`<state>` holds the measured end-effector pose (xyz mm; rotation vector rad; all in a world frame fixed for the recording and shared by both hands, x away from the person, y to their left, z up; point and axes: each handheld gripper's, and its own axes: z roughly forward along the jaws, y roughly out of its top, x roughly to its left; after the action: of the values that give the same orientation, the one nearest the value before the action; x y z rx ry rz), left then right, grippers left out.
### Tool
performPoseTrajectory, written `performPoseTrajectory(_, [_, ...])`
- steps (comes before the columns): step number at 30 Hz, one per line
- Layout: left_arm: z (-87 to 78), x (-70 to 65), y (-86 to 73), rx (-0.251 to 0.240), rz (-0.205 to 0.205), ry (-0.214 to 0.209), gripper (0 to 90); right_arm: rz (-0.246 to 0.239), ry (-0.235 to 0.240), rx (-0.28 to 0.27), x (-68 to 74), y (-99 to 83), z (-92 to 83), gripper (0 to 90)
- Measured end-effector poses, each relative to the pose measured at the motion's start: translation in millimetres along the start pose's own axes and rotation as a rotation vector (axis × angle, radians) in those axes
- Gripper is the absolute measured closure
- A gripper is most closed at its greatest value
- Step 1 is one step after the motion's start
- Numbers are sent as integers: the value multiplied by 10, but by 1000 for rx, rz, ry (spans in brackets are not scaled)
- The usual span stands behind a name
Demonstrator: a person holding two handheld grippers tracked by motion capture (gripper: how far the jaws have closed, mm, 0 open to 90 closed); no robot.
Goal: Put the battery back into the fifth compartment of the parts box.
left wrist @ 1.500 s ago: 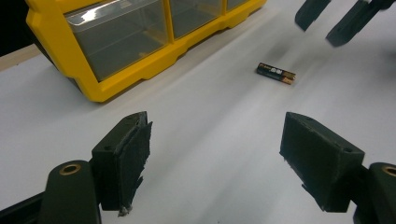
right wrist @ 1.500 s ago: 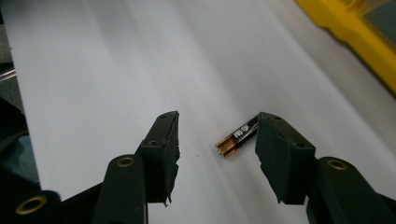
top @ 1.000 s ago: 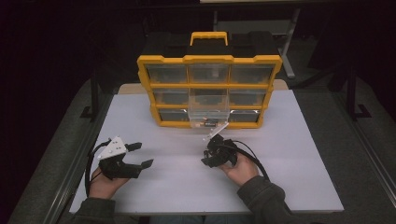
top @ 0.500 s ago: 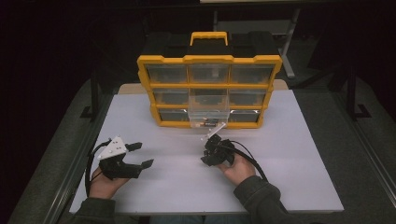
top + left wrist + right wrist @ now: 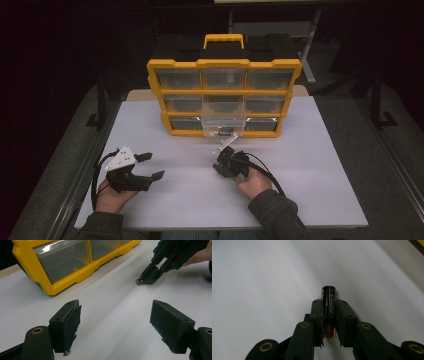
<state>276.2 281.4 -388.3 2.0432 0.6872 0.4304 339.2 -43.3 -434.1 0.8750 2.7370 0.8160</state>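
A black battery (image 5: 328, 305) with a copper-coloured end lies lengthwise between the pads of my right gripper (image 5: 328, 311), which presses on both its sides just above the white table. These jaws have just been closing, with the battery between them. In the high view the right gripper (image 5: 220, 166) is low over the table in front of the yellow organizer (image 5: 156, 75). The left gripper view shows the same battery (image 5: 139, 281) at the right gripper's tip (image 5: 146, 278). My left gripper (image 5: 154, 165) (image 5: 117, 322) rests at the left, open, with nothing between its jaws.
The organizer has several clear drawers and a handle on top. Its bottom middle drawer (image 5: 223, 125) is pulled out toward me, with small dark items inside. The white tabletop (image 5: 320, 170) stretches right of the right hand. Dark floor surrounds the table.
The right gripper's tips have drawn closer together near the same spot on the table. The left hand and gripper have not moved.
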Motion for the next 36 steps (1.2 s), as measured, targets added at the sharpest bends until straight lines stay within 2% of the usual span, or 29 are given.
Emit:
performPoseTrajectory(4, [5, -2, -1, 0, -3, 0, 235, -14, -9, 1, 6, 0, -4, 757])
performPoseTrajectory(10, [-4, 4, 2, -1, 4, 1, 235, -15, 12, -4, -10, -1, -1, 758])
performPoseTrajectory(16, [2, 3, -7, -8, -9, 2, 235, -29, 22, -5, -20, -2, 0, 759])
performPoseTrajectory(26, [-8, 7, -6, -7, -5, 3, 235, -45, 33, -5, -16, -5, -19, 759])
performPoseTrajectory(30, [-7, 9, -8, -3, -1, 2, 235, -70, 55, -10, 8, -1, -43, 759])
performPoseTrajectory(36, [-6, 9, -8, -4, -3, 1, 235, -83, 119, -18, -1, 4, -126, 759])
